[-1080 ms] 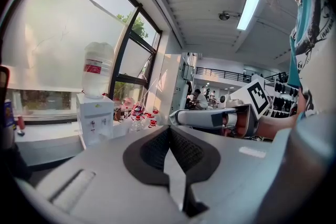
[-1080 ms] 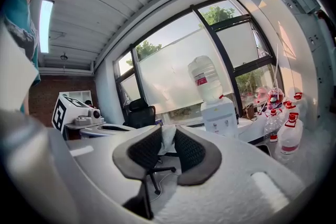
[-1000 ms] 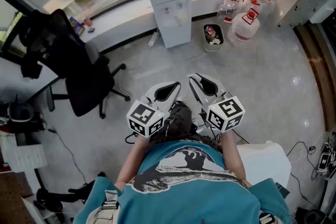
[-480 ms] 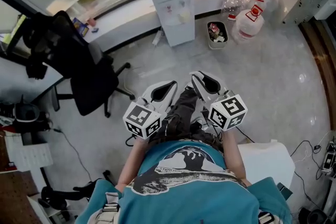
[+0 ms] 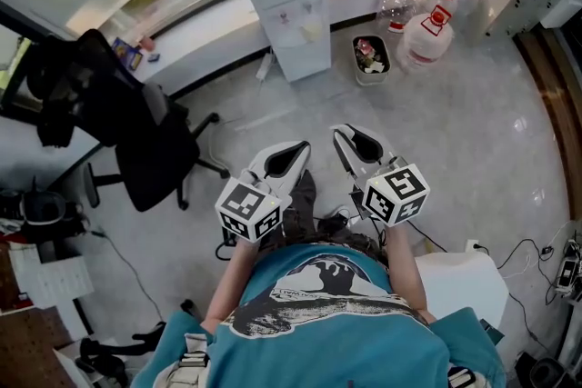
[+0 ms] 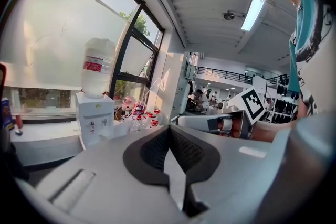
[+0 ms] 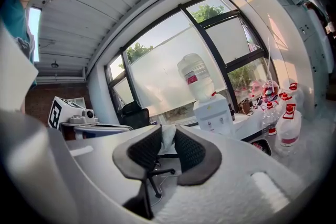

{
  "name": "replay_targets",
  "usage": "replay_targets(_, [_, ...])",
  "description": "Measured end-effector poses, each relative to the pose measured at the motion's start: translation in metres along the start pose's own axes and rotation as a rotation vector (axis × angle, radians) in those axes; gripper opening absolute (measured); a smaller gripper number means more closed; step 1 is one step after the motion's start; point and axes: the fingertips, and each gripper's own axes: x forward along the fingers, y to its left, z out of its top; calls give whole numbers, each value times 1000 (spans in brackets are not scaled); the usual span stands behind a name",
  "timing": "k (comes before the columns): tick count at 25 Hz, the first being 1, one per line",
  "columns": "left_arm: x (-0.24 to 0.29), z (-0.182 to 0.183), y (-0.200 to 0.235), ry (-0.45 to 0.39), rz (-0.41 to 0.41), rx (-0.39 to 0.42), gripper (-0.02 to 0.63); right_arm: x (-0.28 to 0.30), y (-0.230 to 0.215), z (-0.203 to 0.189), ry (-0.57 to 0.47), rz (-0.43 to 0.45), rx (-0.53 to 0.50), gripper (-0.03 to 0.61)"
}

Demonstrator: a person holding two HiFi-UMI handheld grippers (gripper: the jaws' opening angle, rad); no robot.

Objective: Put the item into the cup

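One item (image 7: 168,141), a small white crumpled-looking lump, hard to make out. It's pinched between the right gripper (image 5: 355,139) pads, held low in front of the person's teal shirt (image 5: 327,323). There are two grippers in all, and the left gripper (image 5: 287,154) has its tips pressed together on nothing. From the grippers, one water dispenser (image 5: 293,9) stands at 12 o'clock, one small bin (image 5: 370,59) plus at least three red-capped jugs (image 5: 427,36) at 1, and one black office chair (image 5: 136,127) at 10. Bare grey floor (image 5: 455,150) lies between.
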Motion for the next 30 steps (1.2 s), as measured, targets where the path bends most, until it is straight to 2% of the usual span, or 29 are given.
replay_targets(5, [12, 0, 39, 34, 0, -18, 6, 38, -13, -2, 40, -4, 29, 80])
replay_targets(17, [35, 26, 141, 48, -34, -41, 6, 143, -37, 16, 86, -27, 54, 80])
replay_targets(30, [48, 60, 222, -6, -87, -37, 6, 225, -43, 39, 127, -56, 17, 80])
